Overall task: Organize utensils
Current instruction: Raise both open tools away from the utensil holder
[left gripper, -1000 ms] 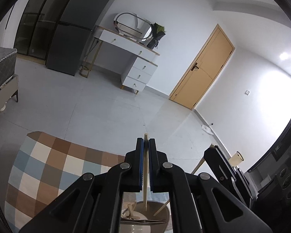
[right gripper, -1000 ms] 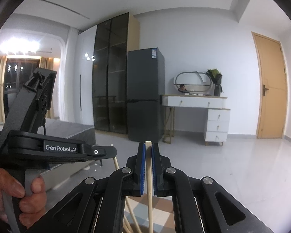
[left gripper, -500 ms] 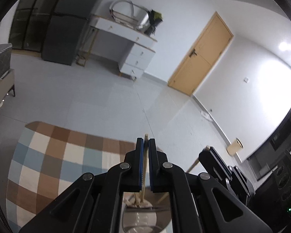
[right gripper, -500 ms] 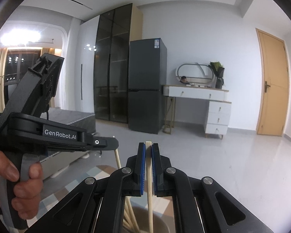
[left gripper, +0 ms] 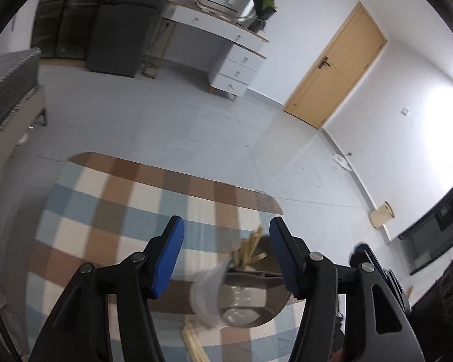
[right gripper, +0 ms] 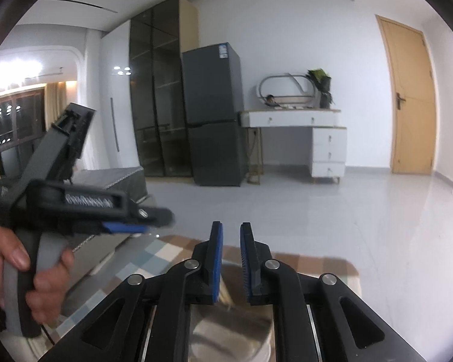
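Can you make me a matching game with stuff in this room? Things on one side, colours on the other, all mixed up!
Things:
1. door
2. fridge
3. drawers
4. pads on the tongs

Colours:
A. blue
B. white
C. light wood
D. dark grey

Pairs: 1-C, 2-D, 3-B, 4-A

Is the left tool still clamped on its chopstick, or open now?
Open. The left tool has just been opening; nothing sits between its blue pads, and chopsticks stand in the holder below.
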